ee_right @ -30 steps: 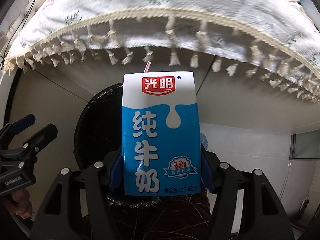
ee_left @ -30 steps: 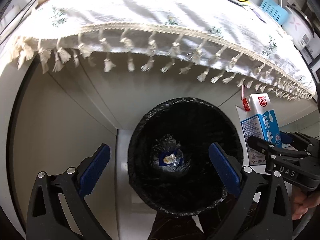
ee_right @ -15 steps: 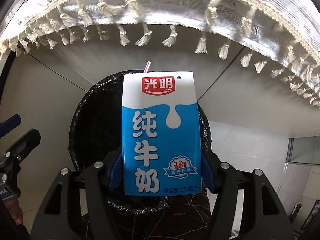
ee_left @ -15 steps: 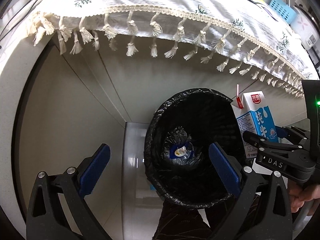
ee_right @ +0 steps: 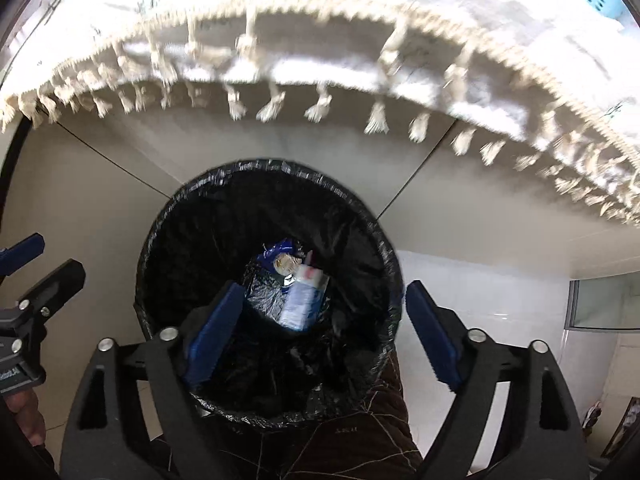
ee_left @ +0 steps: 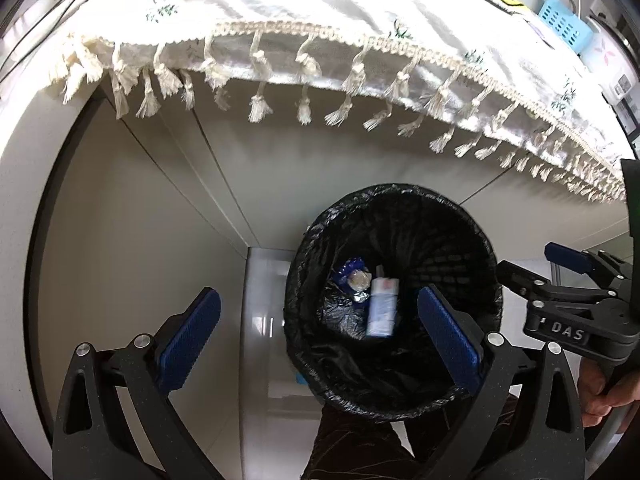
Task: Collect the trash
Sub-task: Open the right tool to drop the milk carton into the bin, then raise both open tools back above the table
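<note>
We see the milk carton lying in the black-lined bin beside a blue wrapper at 11 o'clock, probably light, crushable, best pinched across flat sides, while the right gripper, jaws just opened wide and empty, and the wide-open left gripper both point steeply down over it.

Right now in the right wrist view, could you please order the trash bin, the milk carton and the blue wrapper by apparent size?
1. Trash bin, largest by far.
2. Milk carton, lying in the bin.
3. Blue wrapper, smallest, though partly hidden and crumpled, so the gap is uncertain.
</note>
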`<act>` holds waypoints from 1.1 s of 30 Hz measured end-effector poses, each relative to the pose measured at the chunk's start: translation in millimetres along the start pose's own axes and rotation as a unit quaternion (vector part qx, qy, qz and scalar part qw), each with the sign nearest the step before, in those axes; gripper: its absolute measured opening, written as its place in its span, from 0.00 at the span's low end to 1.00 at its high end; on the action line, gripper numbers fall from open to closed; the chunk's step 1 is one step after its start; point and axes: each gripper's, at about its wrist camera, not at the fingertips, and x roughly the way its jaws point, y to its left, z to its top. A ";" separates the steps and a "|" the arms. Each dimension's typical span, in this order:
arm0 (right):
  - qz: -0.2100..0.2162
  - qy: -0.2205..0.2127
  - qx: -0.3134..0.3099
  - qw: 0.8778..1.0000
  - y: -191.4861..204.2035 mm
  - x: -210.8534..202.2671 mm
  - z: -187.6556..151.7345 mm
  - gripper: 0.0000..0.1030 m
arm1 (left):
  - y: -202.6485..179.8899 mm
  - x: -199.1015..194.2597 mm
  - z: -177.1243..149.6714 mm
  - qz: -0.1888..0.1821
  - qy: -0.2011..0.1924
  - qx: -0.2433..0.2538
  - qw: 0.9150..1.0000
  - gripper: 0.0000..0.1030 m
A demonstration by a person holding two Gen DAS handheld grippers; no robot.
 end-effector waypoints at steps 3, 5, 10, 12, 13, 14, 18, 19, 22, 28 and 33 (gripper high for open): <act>-0.005 -0.019 0.002 1.000 -7.2 -17.2 5.4 0.85 | -4.4 -8.2 5.6 0.009 -0.006 0.004 1.000 0.94; 0.002 -0.028 0.009 1.000 -12.7 -29.4 9.1 0.87 | -8.4 -13.9 9.8 0.006 -0.006 0.007 1.000 0.94; -0.001 -0.052 0.018 0.998 -31.2 -65.0 17.2 0.90 | -20.5 -33.8 19.5 -0.001 -0.020 0.017 1.000 0.94; 0.000 -0.062 0.023 0.998 -38.2 -79.2 14.3 0.91 | -26.1 -41.7 21.3 -0.001 -0.029 0.026 0.999 0.94; 0.000 -0.065 0.027 0.997 -42.3 -85.5 13.7 0.91 | -28.2 -45.9 21.9 -0.004 -0.033 0.029 0.999 0.94; 0.001 -0.070 0.034 0.997 -46.5 -92.6 13.3 0.91 | -30.7 -49.2 22.7 -0.005 -0.034 0.030 0.999 0.94; 0.001 -0.088 0.043 0.995 -56.9 -117.7 12.9 0.92 | -39.3 -59.1 26.2 -0.013 -0.042 0.035 0.998 0.94; 0.002 -0.093 0.046 0.995 -59.3 -124.0 13.2 0.92 | -41.9 -62.1 27.7 -0.014 -0.044 0.039 0.998 0.94; 0.005 -0.104 0.052 0.993 -66.1 -133.9 14.2 0.92 | -48.0 -69.1 31.1 -0.014 -0.050 0.049 0.997 0.94; -0.004 -0.130 0.062 0.990 -77.5 -160.0 13.8 0.92 | -54.7 -82.7 38.9 -0.017 -0.057 0.053 0.997 0.94; -0.005 -0.144 0.069 0.987 -88.9 -175.8 19.0 0.92 | -60.3 -93.4 48.2 -0.020 -0.062 0.062 0.996 0.93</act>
